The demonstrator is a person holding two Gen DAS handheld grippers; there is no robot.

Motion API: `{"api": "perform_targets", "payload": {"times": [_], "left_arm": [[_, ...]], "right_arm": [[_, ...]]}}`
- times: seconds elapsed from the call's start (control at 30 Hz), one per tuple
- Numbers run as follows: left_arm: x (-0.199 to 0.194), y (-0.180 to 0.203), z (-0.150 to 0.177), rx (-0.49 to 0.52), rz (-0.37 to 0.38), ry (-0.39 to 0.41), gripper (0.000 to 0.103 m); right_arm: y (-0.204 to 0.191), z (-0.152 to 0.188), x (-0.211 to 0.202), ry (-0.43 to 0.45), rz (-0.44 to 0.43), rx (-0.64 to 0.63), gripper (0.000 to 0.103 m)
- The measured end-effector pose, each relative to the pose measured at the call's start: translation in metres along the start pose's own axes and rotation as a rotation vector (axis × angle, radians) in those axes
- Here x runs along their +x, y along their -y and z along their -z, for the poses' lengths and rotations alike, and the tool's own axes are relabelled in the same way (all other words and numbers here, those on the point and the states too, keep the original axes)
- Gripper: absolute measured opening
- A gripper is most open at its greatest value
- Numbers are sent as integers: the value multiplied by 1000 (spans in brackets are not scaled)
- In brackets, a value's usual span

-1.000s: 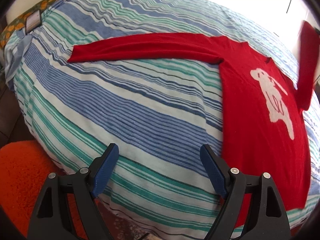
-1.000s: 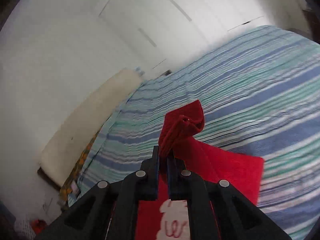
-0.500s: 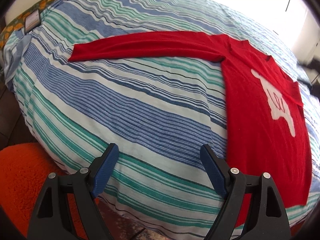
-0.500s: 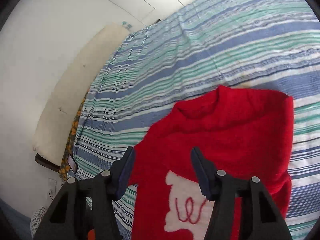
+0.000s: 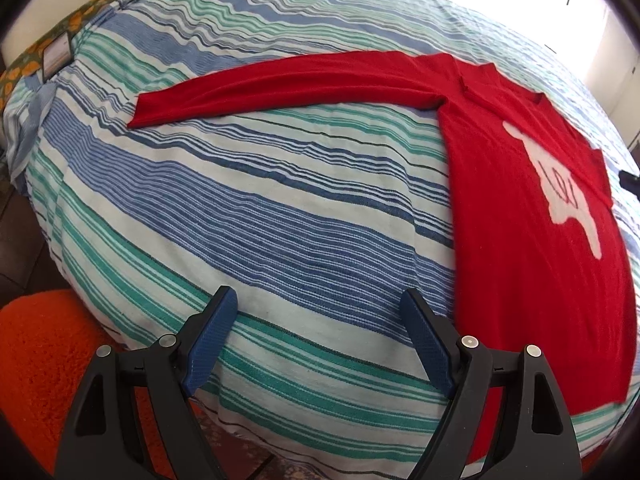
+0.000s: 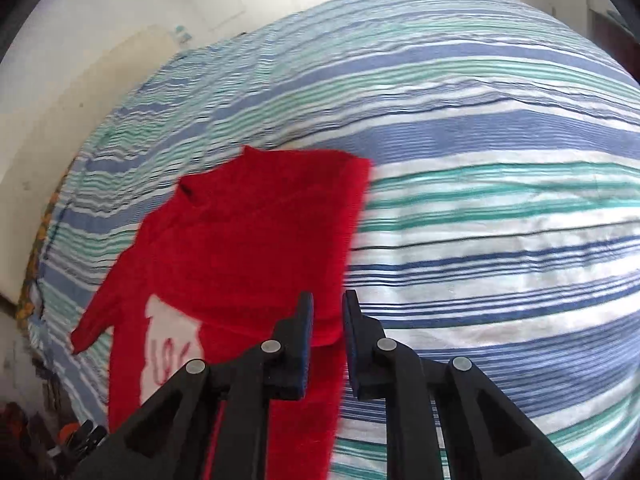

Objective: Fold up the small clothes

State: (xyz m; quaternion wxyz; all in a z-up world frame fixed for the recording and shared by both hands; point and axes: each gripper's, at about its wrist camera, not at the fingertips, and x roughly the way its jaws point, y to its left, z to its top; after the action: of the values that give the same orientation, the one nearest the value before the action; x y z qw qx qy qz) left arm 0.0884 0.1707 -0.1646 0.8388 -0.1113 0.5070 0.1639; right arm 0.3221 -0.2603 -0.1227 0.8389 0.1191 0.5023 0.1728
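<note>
A small red sweater (image 5: 532,216) with a white animal patch lies flat on the striped bed. Its left sleeve (image 5: 288,88) stretches out straight to the left. Its right sleeve is folded in over the body, partly covering the patch; the fold shows in the right wrist view (image 6: 256,248). My left gripper (image 5: 316,340) is open and empty above the bed's near edge, left of the sweater's hem. My right gripper (image 6: 328,320) hovers over the sweater's right edge with its jaws nearly closed and nothing between them.
The blue, green and white striped bedspread (image 5: 280,220) covers the bed. An orange rug (image 5: 36,360) lies on the floor at the lower left. A patterned pillow with a card (image 5: 56,56) sits at the bed's far left. White walls stand behind (image 6: 100,20).
My right gripper carried the right sleeve over the body, let it go, then narrowed its jaws and moved toward the sweater's right edge. The left gripper barely moved.
</note>
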Motion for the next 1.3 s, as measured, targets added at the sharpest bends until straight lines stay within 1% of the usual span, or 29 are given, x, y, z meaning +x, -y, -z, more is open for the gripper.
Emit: {"api": "perform_targets", "payload": {"times": [0.03,0.07,0.1,0.13,0.17,0.2,0.23,0.27,0.33,0.37,0.4,0.43,0.47,0.5,0.53,0.63,0.67,0.73,0.77,0.83,0.93,0.97,1.0,1.07,1.1,1.13,1.2,1.23,1.3], "left_arm": [[0,0,1,2,-2,1,85],[0,0,1,4,-3,-1,85],[0,-1,1,3,-3,-2,85],[0,-1,1,1,0,-3,85],[0,-3,1,-1,3,-5,85],[0,-4,1,-6,8,-6,85],[0,-7,0,-15,17,-7,85],[0,-8,0,-21,22,-8,85],[-1,-12,-2,-36,38,-13,85],[-2,-14,-4,-42,46,-16,85],[-5,-21,-9,-64,69,-25,85],[-8,-28,-14,-92,99,-21,85],[-13,-42,-24,-148,146,-2,85],[-16,-57,-35,-208,179,20,85],[-16,-71,-44,-266,198,38,85],[2,-126,-75,-488,232,52,85],[16,-140,-83,-532,234,37,85],[46,-159,-98,-583,206,-5,71],[60,-166,-105,-602,214,-23,70],[87,-176,-116,-628,213,-50,70],[97,-182,-122,-678,184,4,69],[97,-183,-124,-695,180,14,68],[98,-183,-127,-721,172,27,65],[101,-187,-130,-752,159,42,29],[104,-189,-133,-757,173,35,2],[104,-191,-135,-762,175,33,3],[92,-189,-140,-738,123,59,2],[80,-181,-147,-702,89,83,2],[45,-146,-168,-584,29,162,2]], "right_arm": [[-10,1,7,-13,-14,-21,17],[-19,5,18,-37,-4,-32,17],[-21,10,31,-76,33,-29,20],[-18,19,44,-134,107,-12,23],[-11,27,59,-191,177,10,23],[-8,33,61,-182,178,30,22],[-7,37,55,-137,168,39,21],[-9,40,49,-119,176,44,21],[-13,51,30,-93,209,28,23],[-16,59,15,-60,217,3,23],[-18,68,0,-30,228,-19,28],[-16,80,-17,2,243,-38,38],[-14,93,-33,31,259,-47,43],[-11,106,-49,56,278,-47,51],[-3,120,-64,72,302,-35,55],[26,159,-88,57,341,42,55],[34,170,-89,46,343,70,55],[40,188,-88,60,338,116,55],[44,197,-94,90,334,125,55],[40,201,-91,119,354,115,58],[29,199,-78,119,400,43,68],[26,199,-75,121,413,24,69],[28,200,-75,126,412,21,70],[33,202,-76,139,391,35,70],[34,201,-76,146,381,41,70],[38,206,-80,150,375,43,70],[39,208,-80,152,375,41,70],[40,210,-82,153,375,41,70],[40,210,-82,155,374,43,70]]}}
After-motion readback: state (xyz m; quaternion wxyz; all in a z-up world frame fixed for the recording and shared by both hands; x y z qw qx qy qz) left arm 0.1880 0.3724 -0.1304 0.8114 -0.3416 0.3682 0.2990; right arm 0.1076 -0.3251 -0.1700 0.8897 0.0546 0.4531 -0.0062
